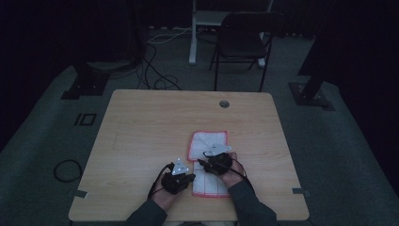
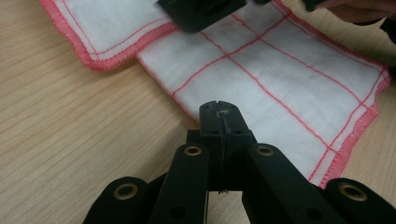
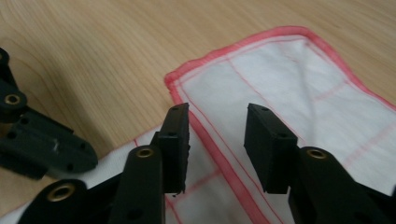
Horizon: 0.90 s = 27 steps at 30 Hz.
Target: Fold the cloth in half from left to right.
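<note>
left gripper (image 2: 219, 109) has its jaws pressed tight together, tips right at the near-left hem of the white cloth (image 2: 280, 88). looks like the red edge is pinched between the pads, but the seam is too thin to be sure of more than that, so i read it as clamped on the hem. in the high view the same left gripper (image 1: 188, 180) sits at the cloth's (image 1: 209, 141) left border, near the person's edge of the table (image 1: 141, 122).

right gripper (image 3: 217, 140) stands w/ jaws apart, nothing pressed between them; the folded-over layer's red hem runs diagonally through the gap below. from above the right gripper (image 1: 203, 162) is over the middle of the cloth, close to the left one.

cloth lies flat, partly folded: a smaller upper flap overlaps the longer gridded part, right of table centre.

judgement: step in hand is getting a second hold for a fold or unfold. to do it well, bring the right jaws down square over the hem so both pads straddle one layer only, not the layer under it. close fully before lifting. keep the left pinch low and steady as anchor so the fabric doesn't drag. lift both hands evenly, else the corner skews and the edges won't line up.

beyond the table: a dark chair (image 1: 244, 40) and cables (image 1: 155, 70) on the floor.
</note>
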Each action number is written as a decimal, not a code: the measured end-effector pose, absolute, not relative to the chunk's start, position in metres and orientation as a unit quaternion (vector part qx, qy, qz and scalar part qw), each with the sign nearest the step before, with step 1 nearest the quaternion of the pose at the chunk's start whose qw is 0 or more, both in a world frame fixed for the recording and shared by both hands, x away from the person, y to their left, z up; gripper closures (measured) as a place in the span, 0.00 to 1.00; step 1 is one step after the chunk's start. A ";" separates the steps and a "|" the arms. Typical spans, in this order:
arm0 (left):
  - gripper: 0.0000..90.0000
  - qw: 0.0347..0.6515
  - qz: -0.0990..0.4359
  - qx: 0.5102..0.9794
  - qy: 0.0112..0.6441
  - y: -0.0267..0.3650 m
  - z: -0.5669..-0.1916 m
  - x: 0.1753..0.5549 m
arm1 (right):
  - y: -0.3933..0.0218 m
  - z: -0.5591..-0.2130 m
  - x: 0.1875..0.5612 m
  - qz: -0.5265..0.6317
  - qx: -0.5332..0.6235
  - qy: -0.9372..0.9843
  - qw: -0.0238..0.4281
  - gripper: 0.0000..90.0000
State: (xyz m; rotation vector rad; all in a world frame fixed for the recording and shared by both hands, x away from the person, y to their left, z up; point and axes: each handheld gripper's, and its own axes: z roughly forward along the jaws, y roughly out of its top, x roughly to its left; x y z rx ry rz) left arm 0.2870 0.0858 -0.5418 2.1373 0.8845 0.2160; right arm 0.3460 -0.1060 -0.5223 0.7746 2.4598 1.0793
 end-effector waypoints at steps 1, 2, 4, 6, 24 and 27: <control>1.00 0.396 0.085 0.845 0.350 0.086 -0.542 0.287 | -0.102 -0.524 0.347 0.374 0.270 0.871 0.173 0.65; 1.00 0.398 0.085 0.843 0.351 0.086 -0.543 0.287 | -0.099 -0.525 0.349 0.368 0.266 0.875 0.171 0.64; 1.00 0.394 0.085 0.845 0.353 0.086 -0.544 0.287 | -0.093 -0.528 0.352 0.355 0.261 0.882 0.170 0.64; 1.00 0.395 0.084 0.844 0.353 0.087 -0.544 0.287 | -0.089 -0.530 0.354 0.345 0.256 0.886 0.173 0.68; 1.00 0.399 0.082 0.841 0.356 0.087 -0.545 0.287 | -0.136 -0.505 0.387 0.397 0.326 0.841 0.167 0.96; 1.00 0.399 0.082 0.841 0.356 0.087 -0.545 0.287 | -0.142 -0.504 0.392 0.401 0.333 0.837 0.167 0.96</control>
